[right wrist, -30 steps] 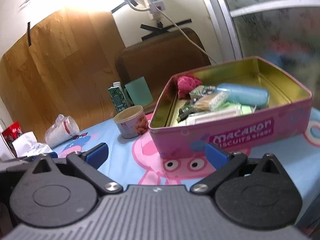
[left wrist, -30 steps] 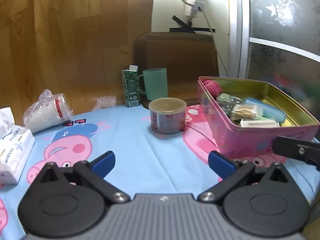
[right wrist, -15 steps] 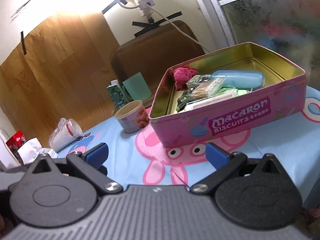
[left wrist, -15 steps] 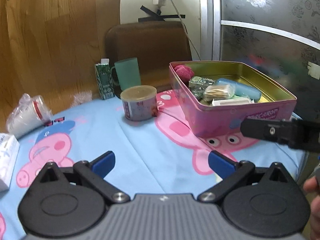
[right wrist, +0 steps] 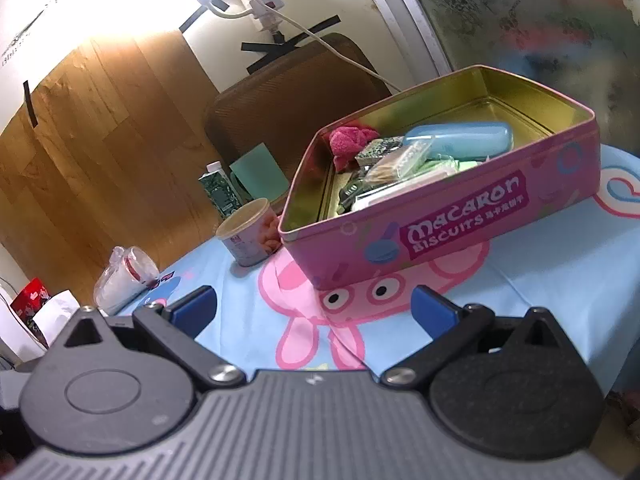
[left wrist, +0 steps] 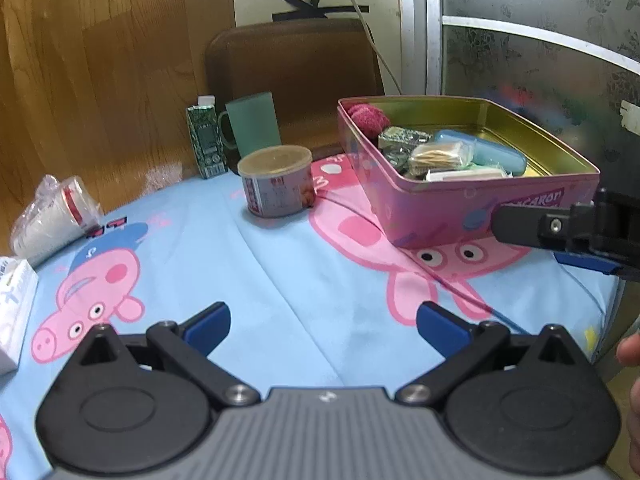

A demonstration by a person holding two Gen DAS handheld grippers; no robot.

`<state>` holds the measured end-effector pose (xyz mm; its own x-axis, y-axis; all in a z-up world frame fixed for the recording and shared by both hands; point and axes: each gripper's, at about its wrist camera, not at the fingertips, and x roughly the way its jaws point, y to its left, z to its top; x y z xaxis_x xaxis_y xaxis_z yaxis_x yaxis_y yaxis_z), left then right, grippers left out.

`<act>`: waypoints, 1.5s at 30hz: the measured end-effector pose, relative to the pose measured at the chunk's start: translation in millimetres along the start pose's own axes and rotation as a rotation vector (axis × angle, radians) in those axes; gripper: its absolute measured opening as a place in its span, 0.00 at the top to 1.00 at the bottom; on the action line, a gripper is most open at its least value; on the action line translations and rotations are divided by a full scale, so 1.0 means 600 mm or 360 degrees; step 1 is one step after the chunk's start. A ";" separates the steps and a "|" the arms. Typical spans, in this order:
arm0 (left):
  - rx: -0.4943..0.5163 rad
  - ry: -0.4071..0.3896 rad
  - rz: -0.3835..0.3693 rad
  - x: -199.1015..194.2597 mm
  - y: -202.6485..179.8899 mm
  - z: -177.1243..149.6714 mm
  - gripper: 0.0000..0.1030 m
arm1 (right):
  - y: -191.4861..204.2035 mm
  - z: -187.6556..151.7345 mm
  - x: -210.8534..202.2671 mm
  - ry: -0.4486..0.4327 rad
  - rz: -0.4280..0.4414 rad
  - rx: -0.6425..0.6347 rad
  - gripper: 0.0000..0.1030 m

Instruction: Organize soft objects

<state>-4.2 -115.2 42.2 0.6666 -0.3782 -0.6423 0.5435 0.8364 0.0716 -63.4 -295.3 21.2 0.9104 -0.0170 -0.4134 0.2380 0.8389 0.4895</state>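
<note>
A pink biscuit tin (left wrist: pixel 448 208) stands open on the Peppa Pig tablecloth (left wrist: pixel 304 280), at the right. It holds a red fuzzy cloth (left wrist: pixel 370 118), a blue case (left wrist: pixel 496 156), a wrapped cracker pack (left wrist: pixel 438 156) and other small packets. The tin (right wrist: pixel 460 232) fills the middle of the right wrist view. My left gripper (left wrist: pixel 322 324) is open and empty, low over the cloth. My right gripper (right wrist: pixel 312 306) is open and empty, in front of the tin; its finger (left wrist: pixel 532 228) shows at the right of the left wrist view.
A round can (left wrist: pixel 276 184), a green cup (left wrist: pixel 252 128) and a green carton (left wrist: pixel 206 136) stand behind. A bagged stack of paper cups (left wrist: pixel 52 216) and a tissue pack (left wrist: pixel 12 304) lie at the left. A brown chair back (left wrist: pixel 296 76) is behind the table.
Both grippers have drawn back from the tin and risen slightly, so more tablecloth shows. Both stay open and empty. Nothing on the table has moved.
</note>
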 end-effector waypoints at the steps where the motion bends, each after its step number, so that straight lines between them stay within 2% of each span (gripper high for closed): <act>1: -0.0005 0.0011 -0.0005 0.002 0.000 -0.001 0.00 | -0.001 0.000 0.000 0.0000 -0.0002 0.0003 0.00; 22: 0.0021 0.0106 -0.0023 0.019 -0.020 -0.008 0.00 | -0.014 -0.004 -0.001 0.0002 0.0012 0.0035 0.00; 45: 0.0038 0.0150 -0.0024 0.026 -0.020 -0.016 0.00 | -0.010 -0.006 0.002 -0.0008 0.0014 0.0021 0.00</act>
<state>-5.4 -127.3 23.9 0.6078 -0.3505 -0.7125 0.5657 0.8209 0.0788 -65.1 -298.5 15.3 0.9140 -0.0123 -0.4054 0.2345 0.8317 0.5033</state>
